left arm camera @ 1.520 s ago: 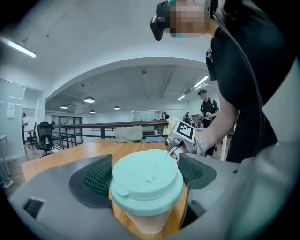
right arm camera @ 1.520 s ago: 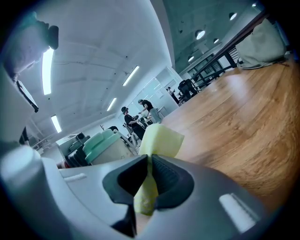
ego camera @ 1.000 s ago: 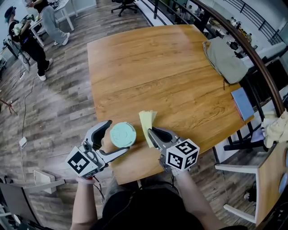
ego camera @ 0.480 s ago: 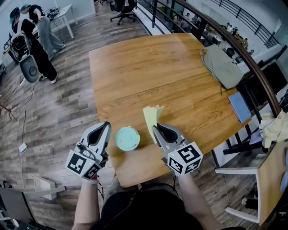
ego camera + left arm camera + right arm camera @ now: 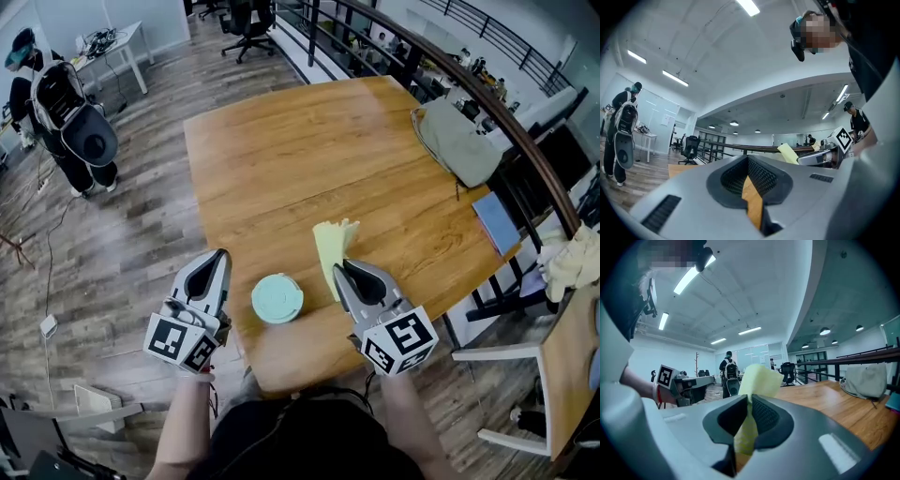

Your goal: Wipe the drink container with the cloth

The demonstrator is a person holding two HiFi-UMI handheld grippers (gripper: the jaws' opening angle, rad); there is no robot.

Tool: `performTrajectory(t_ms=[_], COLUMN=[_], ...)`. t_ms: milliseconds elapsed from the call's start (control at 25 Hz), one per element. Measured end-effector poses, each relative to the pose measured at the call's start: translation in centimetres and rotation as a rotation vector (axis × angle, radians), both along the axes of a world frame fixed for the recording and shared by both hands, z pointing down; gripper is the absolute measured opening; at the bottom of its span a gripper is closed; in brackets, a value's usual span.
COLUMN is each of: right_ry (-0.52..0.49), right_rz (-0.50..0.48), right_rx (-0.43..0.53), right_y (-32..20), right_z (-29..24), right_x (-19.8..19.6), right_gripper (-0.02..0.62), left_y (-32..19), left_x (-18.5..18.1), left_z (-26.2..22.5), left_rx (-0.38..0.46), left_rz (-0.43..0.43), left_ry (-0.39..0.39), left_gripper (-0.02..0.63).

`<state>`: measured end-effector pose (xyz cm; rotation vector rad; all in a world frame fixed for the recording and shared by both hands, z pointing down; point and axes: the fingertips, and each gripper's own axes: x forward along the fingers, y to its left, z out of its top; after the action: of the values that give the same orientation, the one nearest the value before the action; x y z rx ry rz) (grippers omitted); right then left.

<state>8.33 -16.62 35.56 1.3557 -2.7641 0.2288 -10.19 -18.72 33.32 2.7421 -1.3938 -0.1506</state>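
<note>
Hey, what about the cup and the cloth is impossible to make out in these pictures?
Drink container: head view shows only its top from above; its sides are hidden, and neither gripper view shows it.
Cloth: right gripper view, its lower part is hidden between the right gripper's shut jaws.
Blue book: head view, too small to read.

No words, labels or numbers can be read anywhere here.

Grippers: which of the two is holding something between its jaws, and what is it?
The right gripper: its jaws pinch the yellow cloth. The left gripper has just closed on nothing.
</note>
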Motion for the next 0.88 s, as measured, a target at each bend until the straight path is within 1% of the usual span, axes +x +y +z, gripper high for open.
performTrajectory(t_ms=[400, 640, 760, 880], right_ry=[0.002, 0.031, 0.023, 0.017], right_rz=[0.091, 0.151, 0.185, 0.234], right_rx=[0.082, 0.139, 0.121, 0.06], right_y=[0.3, 0.7, 0.9, 0.9], right_z=[-2.7, -3.8, -3.7, -2.7], right_x=[0.1, 0.3, 0.6, 1.3], right_gripper=[0.038, 0.038, 0.038, 0.038], left_y=[-1.0, -1.3, -1.3, -1.4], left_x=[0.4, 0.6, 0.6, 0.6], left_z=[-1.2, -1.5, -1.5, -1.4], left_rx=[0.023, 0.037, 0.034, 0.027], left_rz=[0.042, 0.055, 0.062, 0.066], left_ry=[0.022, 0.021, 0.014, 0.013], left_gripper=[-0.003, -0.003, -0.003, -0.003])
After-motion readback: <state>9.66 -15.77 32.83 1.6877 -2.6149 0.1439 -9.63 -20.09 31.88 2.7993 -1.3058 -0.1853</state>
